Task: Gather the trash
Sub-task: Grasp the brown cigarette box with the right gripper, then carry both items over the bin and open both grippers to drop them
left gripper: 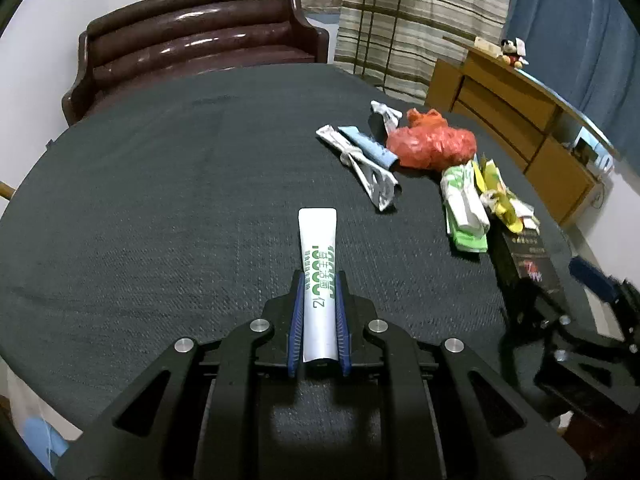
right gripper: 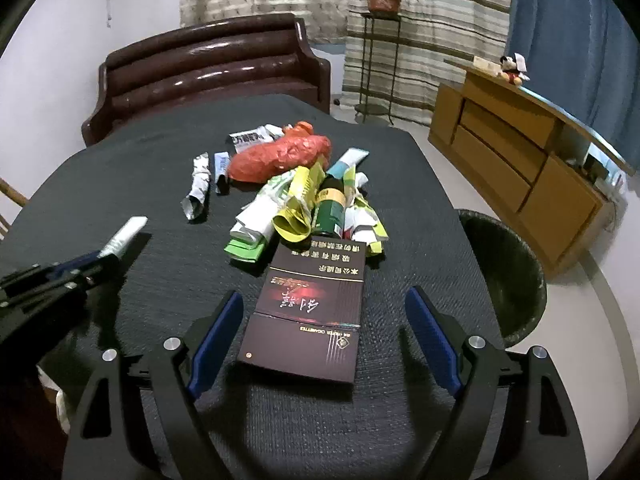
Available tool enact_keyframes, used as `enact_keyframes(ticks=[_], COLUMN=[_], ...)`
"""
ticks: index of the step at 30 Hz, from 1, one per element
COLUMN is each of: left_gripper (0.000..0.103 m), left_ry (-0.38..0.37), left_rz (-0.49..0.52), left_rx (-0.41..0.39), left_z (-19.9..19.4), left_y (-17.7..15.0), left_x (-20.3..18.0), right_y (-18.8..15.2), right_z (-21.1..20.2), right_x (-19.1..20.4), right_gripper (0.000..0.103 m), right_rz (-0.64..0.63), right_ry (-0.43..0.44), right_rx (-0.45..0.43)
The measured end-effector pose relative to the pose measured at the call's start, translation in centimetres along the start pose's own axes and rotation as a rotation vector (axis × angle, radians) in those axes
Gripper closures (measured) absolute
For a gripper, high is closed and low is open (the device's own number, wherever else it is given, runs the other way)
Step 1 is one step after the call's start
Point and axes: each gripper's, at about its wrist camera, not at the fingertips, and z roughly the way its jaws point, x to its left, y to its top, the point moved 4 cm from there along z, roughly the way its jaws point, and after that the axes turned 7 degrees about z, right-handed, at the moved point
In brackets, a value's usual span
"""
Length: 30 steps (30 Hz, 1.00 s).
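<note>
Left tool clamped on a white tube, blue pads pinching its lower half, crimped flat end sticking out forward over the bench. Tube looks light, soft plastic, partly squeezed. It will flex, but the grip near the thick end seems secure enough. It could slip if the surface is glossy.

Right tool spread wide, nothing pinched. The dark cigarette carton lies flat on the bench between its fingers, pads clear of both long edges. Carton is stiff cardboard, probably light, maybe empty. Best taken across the narrow width, near the close end, since the flat faces give the pads good purchase. Squeeze too hard and it may crush, which is fine for trash.

Beyond the carton sits the pile: green bottle, yellow wrapper, white-green wrappers, red plastic bag, twisted foil wrapper. Wrappers and bag are limp, crinkly and very light, so pinch a bunched fold. Bottle is rigid and round, likely to roll.

Black-lined bin stands off the bench's right edge, near the carton.
</note>
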Motion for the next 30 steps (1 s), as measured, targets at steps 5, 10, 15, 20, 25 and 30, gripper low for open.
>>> enact_keyframes(ticks=[5,10,15,20,25,30], left_gripper=[0.088,0.088,0.088,0.088,0.088,0.088], left_ry=[0.015,0.005,0.012,0.017,0.016,0.001], left_rz=[0.013,0.022,0.023,0.026,0.032,0.057], left_rx=[-0.018,-0.007,-0.024,-0.036,-0.061,-0.097], left_z=[-0.3,0.0,-0.5,-1.1,-1.8,-2.3], left_y=[0.1,-0.3,-0.1,-0.3,0.2,1.4], left_x=[-0.2,-0.7,-0.8,-0.9,-1.1,-2.3], right_y=[-0.1,-0.4,-0.5,-0.2,0.4,1.7], right_z=[0.5,0.4,-0.4,-2.2,-3.4,-3.7], right_x=[-0.2,-0.5,-0.2,0.6,0.3,-1.5], right_gripper=[0.034,0.048,0.048,0.048,0.048,0.048], right_rz=[0.012,0.016,-0.002,-0.041,-0.041,-0.008], right_ry=[-0.003,0.019,0.047,0.058,0.060,0.029], right_rx=[0.007,0.017,0.000,-0.066,-0.120,-0.153])
